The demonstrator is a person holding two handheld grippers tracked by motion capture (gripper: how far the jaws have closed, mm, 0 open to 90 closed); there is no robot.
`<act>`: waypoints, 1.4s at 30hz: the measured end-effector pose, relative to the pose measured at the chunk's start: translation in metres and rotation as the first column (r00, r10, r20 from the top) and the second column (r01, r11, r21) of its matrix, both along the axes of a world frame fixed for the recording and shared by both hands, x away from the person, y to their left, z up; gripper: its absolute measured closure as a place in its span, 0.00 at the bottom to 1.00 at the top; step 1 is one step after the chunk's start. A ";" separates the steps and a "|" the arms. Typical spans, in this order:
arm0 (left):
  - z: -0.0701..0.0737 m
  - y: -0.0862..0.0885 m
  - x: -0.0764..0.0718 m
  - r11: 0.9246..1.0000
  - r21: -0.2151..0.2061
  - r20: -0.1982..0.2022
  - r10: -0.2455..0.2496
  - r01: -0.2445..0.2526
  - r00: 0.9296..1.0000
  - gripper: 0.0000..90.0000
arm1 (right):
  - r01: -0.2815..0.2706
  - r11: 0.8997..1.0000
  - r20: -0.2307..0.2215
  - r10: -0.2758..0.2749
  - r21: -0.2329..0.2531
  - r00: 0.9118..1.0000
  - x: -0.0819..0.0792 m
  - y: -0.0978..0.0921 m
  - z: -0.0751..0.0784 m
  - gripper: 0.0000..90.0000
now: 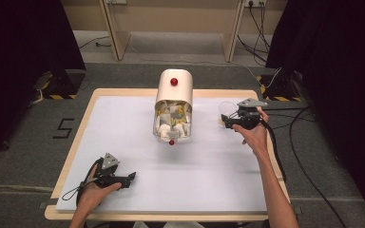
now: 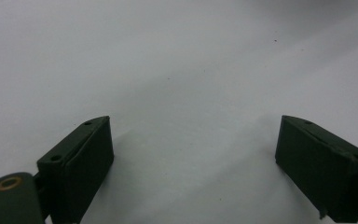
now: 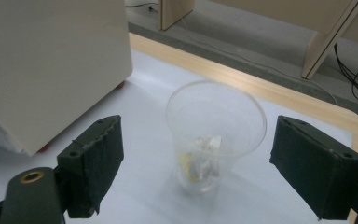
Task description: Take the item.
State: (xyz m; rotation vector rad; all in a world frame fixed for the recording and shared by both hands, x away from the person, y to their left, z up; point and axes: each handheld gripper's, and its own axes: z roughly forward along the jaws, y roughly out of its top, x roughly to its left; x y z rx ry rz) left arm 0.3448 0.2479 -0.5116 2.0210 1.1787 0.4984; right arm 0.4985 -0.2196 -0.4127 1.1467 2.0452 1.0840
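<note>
Cup (image 3: 216, 140) — clear plastic, upright on the white mat (image 1: 209, 175), with a small crumpled white-and-yellow scrap at its bottom. It stood just right of the dispenser, near the mat's far right corner, between the jaws of my right gripper (image 3: 196, 163) but touching neither.

Right gripper (image 1: 228, 119) — held in my right hand (image 1: 255, 135), jaws wide apart, one on each side of the cup, nothing clamped. Its grey plate faced up and its cable trailed back over the mat's right edge.

Dispenser (image 1: 173, 102) — cream housing with a red knob on top and a clear lower bin packed with white and yellow packets; a second red knob sat at the bin's near end. It stood at the far middle of the mat, its cream side close beside the cup.

Left gripper (image 1: 132, 177) — in my left hand (image 1: 92, 192), well apart from the dispenser, toward the mat's near left corner. Its jaws were spread wide over bare mat (image 2: 191, 93), holding nothing.
</note>
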 end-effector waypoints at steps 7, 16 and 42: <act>0.000 0.000 0.000 1.000 0.000 0.000 0.000 0.000 1.000 0.11 | -0.035 0.999 -0.020 0.035 0.000 0.999 -0.024 0.003 -0.007 0.20; 0.000 0.000 0.000 1.000 0.000 0.000 0.000 0.000 1.000 0.11 | -0.077 0.997 -0.044 0.077 -0.004 0.996 -0.050 0.006 -0.021 0.21; 0.000 0.000 0.000 1.000 0.000 0.001 0.000 0.000 1.000 0.12 | -0.147 0.989 -0.083 0.144 -0.023 0.986 -0.084 0.018 -0.047 0.23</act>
